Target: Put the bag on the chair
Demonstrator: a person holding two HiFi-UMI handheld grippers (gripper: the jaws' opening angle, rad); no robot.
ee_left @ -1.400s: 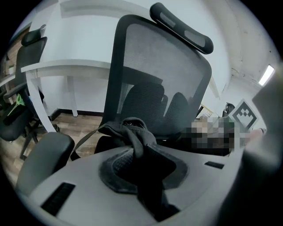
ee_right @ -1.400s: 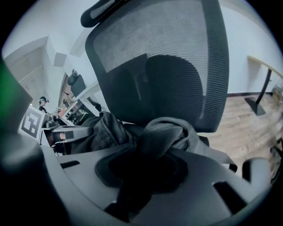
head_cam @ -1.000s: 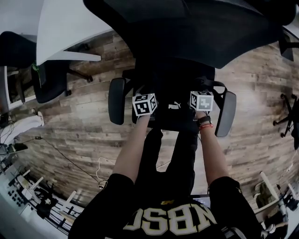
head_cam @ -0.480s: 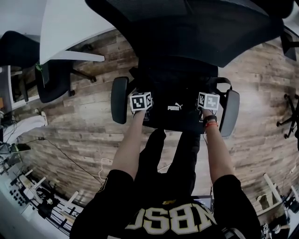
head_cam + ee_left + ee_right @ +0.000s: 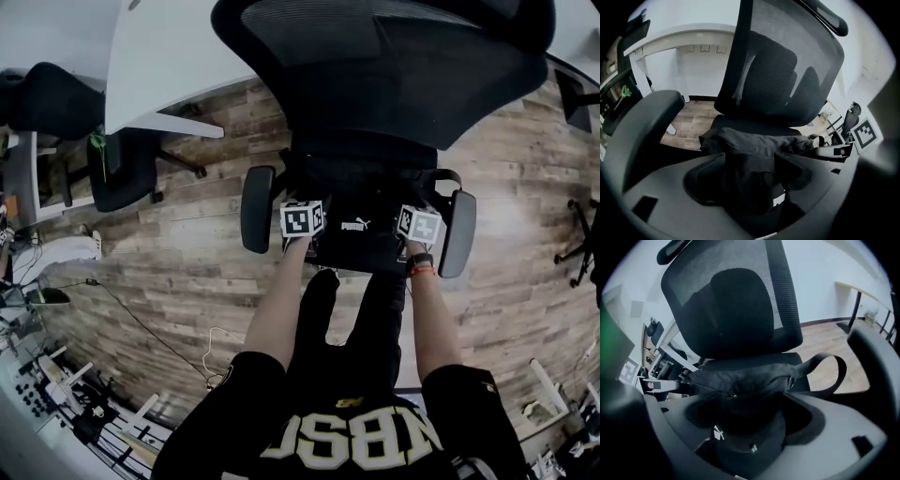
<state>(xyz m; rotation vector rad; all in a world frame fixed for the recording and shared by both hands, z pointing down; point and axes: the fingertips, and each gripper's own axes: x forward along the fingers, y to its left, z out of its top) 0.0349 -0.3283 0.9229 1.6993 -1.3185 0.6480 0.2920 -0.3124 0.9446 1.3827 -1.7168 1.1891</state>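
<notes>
A black bag (image 5: 361,234) with a white logo lies on the seat of a black mesh-backed office chair (image 5: 394,66). My left gripper (image 5: 307,214) is at the bag's near left corner and my right gripper (image 5: 418,216) at its near right corner. In the left gripper view the left gripper (image 5: 750,161) stands open after its jaws have just been opening, with slack bag (image 5: 759,143) fabric between the jaws. The right gripper (image 5: 749,406) has likewise just been opening and is open astride the bag (image 5: 745,376). The bag's strap (image 5: 834,366) loops to the right.
The chair's armrests (image 5: 256,208) (image 5: 458,232) flank both grippers closely. A white desk (image 5: 159,66) and a second dark chair (image 5: 122,169) stand to the left on the wood floor. Cables (image 5: 141,323) run across the floor at lower left.
Both grippers spread a little apart along the bag, then drew back slightly toward the seat's front edge. The bag stays on the seat.
</notes>
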